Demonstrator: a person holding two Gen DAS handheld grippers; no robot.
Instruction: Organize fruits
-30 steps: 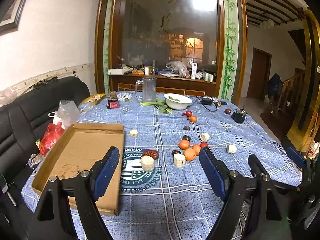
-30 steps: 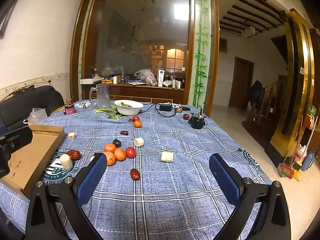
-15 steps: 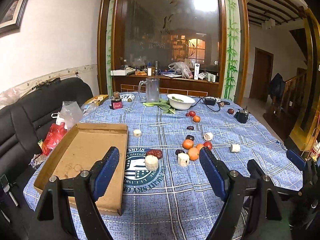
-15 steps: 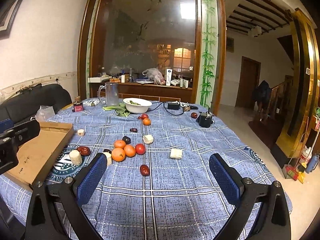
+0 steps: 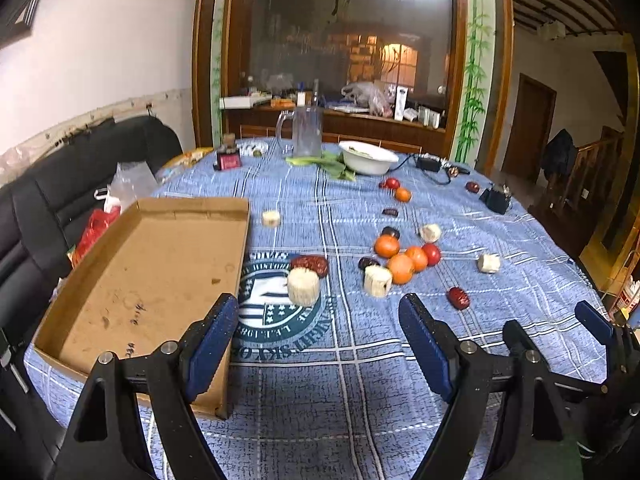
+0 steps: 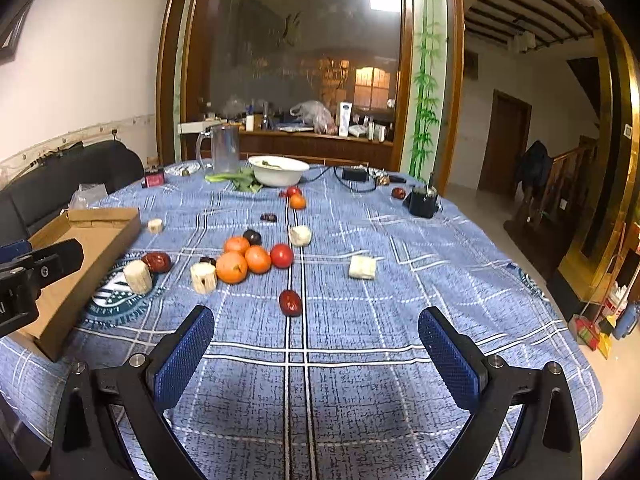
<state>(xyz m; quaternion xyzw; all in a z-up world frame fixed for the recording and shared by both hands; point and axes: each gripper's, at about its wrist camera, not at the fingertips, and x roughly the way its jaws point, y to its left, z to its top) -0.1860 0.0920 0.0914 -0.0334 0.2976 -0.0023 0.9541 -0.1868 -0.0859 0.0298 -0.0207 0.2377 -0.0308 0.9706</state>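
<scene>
Hovering spread wide and empty over the counter [image 5: 400, 420], left tongs [image 5: 316, 344] and right tongs [image 6: 316, 356] face oranges [image 6: 232, 267]; the cloth's round emblem [image 5: 276, 320] lettering is unreadable.

Table under blue plaid cloth [image 6: 400, 320]. Shallow cardboard tray [image 5: 160, 264] at left edge. Centre: three oranges [image 6: 232, 267] clustered with a red tomato [image 6: 282, 255], pale cut chunks [image 6: 204, 277] scattered round, dark red dates [image 6: 290, 303] nearby. Far end: white bowl [image 6: 279, 169], clear jug [image 6: 224, 149], greens [image 6: 240, 180], small black pot [image 6: 424, 202], possibly a charger with cable [image 6: 352, 174].
</scene>
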